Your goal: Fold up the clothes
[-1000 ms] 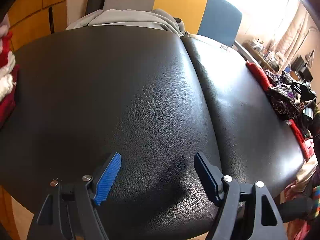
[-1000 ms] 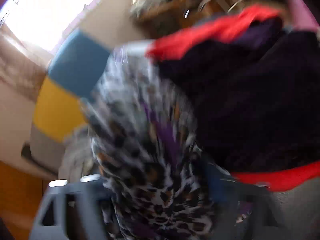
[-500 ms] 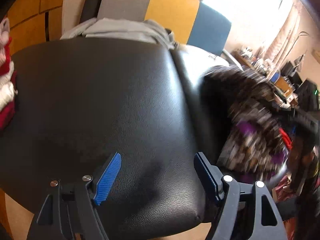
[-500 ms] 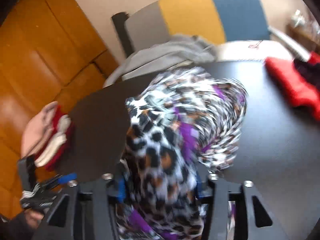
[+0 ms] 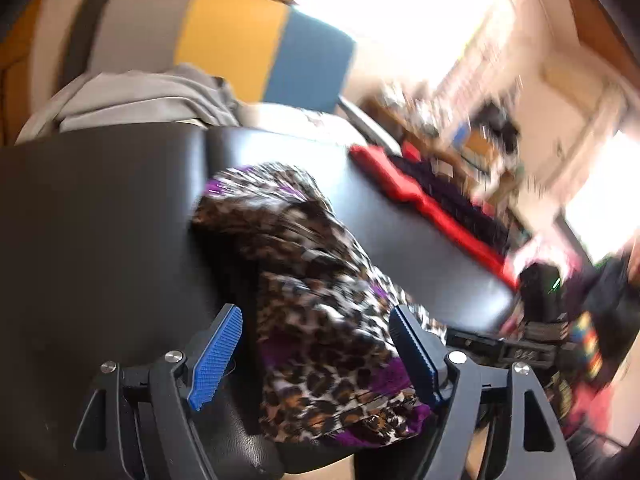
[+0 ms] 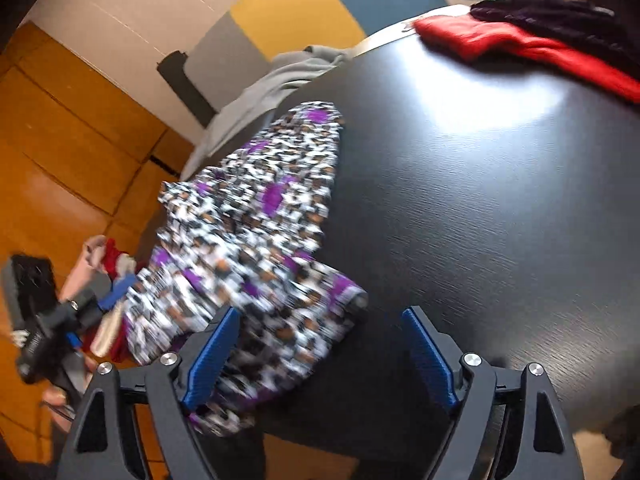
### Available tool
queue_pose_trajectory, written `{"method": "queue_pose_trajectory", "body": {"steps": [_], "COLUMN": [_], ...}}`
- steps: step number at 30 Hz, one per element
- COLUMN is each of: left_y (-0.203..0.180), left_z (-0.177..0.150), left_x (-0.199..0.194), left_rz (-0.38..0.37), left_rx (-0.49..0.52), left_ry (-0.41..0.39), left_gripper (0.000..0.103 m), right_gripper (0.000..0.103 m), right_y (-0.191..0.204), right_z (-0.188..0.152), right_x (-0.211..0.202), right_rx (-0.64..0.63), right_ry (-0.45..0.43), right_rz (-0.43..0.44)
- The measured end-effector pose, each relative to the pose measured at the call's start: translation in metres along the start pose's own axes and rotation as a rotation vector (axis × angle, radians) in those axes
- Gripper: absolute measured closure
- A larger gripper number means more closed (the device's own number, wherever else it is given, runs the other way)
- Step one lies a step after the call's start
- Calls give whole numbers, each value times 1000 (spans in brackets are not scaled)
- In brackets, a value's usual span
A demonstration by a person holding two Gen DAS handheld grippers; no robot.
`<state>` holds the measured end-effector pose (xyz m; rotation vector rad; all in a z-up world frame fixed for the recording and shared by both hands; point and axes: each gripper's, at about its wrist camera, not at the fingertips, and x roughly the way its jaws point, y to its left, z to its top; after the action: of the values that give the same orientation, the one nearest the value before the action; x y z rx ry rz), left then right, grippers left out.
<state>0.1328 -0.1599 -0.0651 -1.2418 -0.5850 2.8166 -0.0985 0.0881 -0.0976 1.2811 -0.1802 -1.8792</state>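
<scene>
A leopard-print garment with purple patches (image 5: pixel 316 280) lies bunched on the black leather surface (image 5: pixel 100 220), its near end hanging over the front edge. It also shows in the right wrist view (image 6: pixel 248 232). My left gripper (image 5: pixel 316 354) is open, its blue pads on either side of the garment's near end, not closed on it. My right gripper (image 6: pixel 320 356) is open; the garment's near end lies by its left finger (image 6: pixel 212 356). The left gripper shows at the left edge of the right wrist view (image 6: pixel 60 320).
A red and dark purple pile of clothes (image 5: pixel 440 204) lies at the surface's right side, also seen in the right wrist view (image 6: pixel 532 40). Grey clothing (image 5: pixel 140 96) drapes at the back by a grey, yellow and blue chair (image 5: pixel 240 40). Folded red and white items (image 6: pixel 108 260) sit left.
The right gripper carried the leopard garment from the pile onto the black surface and opened, letting it go. The left gripper has swung right, and the garment now lies between its fingers.
</scene>
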Motion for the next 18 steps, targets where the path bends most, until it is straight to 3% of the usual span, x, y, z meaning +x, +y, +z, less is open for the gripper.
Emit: {"method": "queue_pose_trajectory", "body": {"steps": [4, 5, 6, 7, 8, 10, 14, 16, 17, 18], "left_y": [-22, -22, -16, -7, 3, 25, 72, 93, 100, 98], "left_z": [-5, -7, -6, -2, 4, 28, 63, 66, 65, 63], "left_x": [50, 58, 59, 53, 43, -4, -113, -155, -169, -176], "left_rz": [69, 83, 53, -10, -76, -184, -231, -216, -163, -9], "left_rx": [110, 112, 78, 18, -44, -145, -237, -259, -251, -195], "left_ry": [135, 157, 157, 143, 116, -32, -345, -429, -445, -422], "left_gripper": [27, 48, 62, 65, 72, 74, 75, 75, 75, 75], "right_gripper": [8, 4, 1, 0, 0, 0, 0, 0, 0, 0], "right_y": [2, 5, 7, 9, 12, 20, 26, 27, 29, 30], "right_z": [-11, -11, -11, -12, -12, -13, -22, -28, -32, -35], "right_x": [8, 11, 14, 16, 19, 22, 24, 22, 21, 21], "right_rx": [-25, -29, -32, -39, -50, -83, -116, -126, -133, -149], "right_ry": [3, -4, -8, -11, -13, -21, -77, -109, -125, -141], "right_rz": [-55, -58, -64, -74, -88, -121, -133, -136, -141, -150]}}
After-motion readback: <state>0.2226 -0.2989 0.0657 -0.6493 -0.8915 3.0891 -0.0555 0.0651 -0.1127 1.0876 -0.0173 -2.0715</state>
